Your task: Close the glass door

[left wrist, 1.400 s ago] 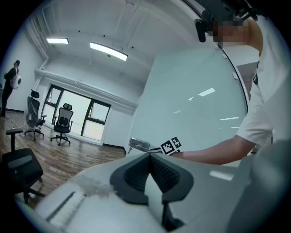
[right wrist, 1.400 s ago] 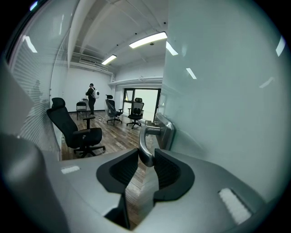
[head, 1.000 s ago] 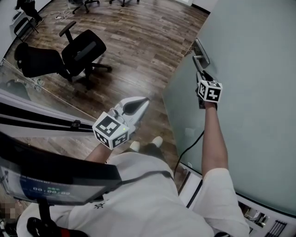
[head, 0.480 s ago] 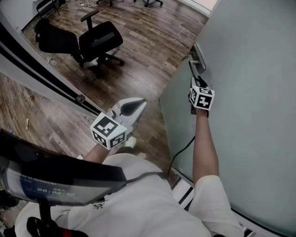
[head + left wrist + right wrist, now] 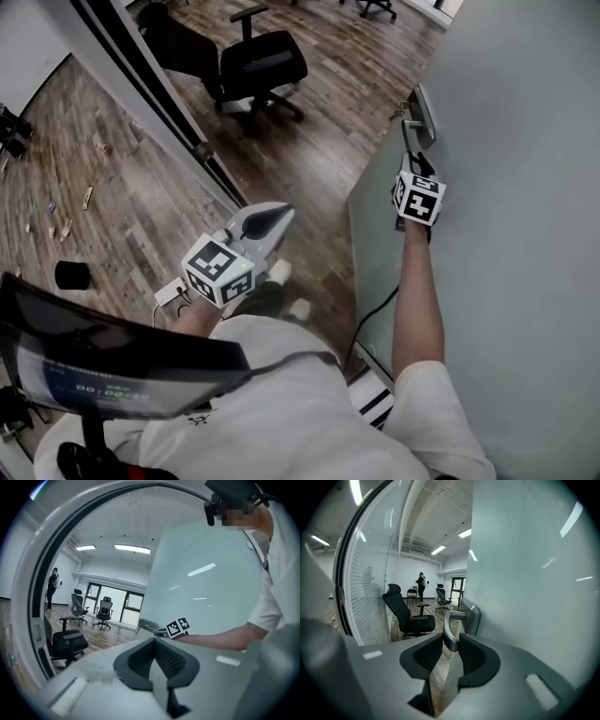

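The right gripper has its fingers clamped on the handle of the glass door — the door fills the head view's right side, above the wooden floor. The left gripper hangs free — fingers pressed together, nothing between.

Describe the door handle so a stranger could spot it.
Start at the big frosted glass door on the right of the head view. Near its free edge a curved silver lever handle sticks out from a metal plate. It is the only metal on the pane, clamped in the right gripper.
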Tool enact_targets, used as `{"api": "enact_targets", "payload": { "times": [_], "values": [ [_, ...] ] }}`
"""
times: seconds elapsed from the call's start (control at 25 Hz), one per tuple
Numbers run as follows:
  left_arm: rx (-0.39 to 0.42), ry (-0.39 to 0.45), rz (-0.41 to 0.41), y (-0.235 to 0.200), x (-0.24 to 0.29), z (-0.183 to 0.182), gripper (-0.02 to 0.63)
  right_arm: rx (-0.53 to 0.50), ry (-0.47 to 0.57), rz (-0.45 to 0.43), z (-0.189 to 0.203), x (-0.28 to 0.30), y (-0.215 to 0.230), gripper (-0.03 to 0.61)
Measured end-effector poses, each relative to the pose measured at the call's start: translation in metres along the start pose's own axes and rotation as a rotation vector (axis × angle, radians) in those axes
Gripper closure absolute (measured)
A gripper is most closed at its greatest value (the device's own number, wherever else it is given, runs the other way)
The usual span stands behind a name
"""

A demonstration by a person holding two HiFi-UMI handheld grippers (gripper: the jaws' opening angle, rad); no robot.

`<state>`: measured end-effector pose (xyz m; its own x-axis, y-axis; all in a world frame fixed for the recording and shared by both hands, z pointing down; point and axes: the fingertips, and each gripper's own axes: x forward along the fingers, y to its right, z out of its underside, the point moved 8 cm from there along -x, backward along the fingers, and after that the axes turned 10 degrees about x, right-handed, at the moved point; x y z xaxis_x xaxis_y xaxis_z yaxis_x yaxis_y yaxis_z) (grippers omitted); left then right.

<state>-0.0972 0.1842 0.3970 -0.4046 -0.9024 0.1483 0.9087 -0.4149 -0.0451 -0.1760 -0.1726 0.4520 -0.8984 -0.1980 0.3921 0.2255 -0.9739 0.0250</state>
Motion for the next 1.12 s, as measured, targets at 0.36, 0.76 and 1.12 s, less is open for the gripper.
{"api": "enact_targets", "payload": {
  "times": [0.36, 0.76, 1.12],
  "values": [
    [-0.005, 0.027, -0.119, 0.004, -0.049, 0.001, 0.612, -0.026, -0.002, -0.073, 0.007, -0.011, -0.048, 0.466],
    [-0.009, 0.093, -0.145, -0.024, -0.169, -0.006, 0.612, -0.081, 0.000, -0.122, 0.002, -0.067, -0.153, 0.466],
    [-0.003, 0.113, -0.177, -0.028, -0.198, 0.017, 0.612, -0.096, -0.011, -0.199, 0.034, -0.070, -0.174, 0.465]
  ]
}}
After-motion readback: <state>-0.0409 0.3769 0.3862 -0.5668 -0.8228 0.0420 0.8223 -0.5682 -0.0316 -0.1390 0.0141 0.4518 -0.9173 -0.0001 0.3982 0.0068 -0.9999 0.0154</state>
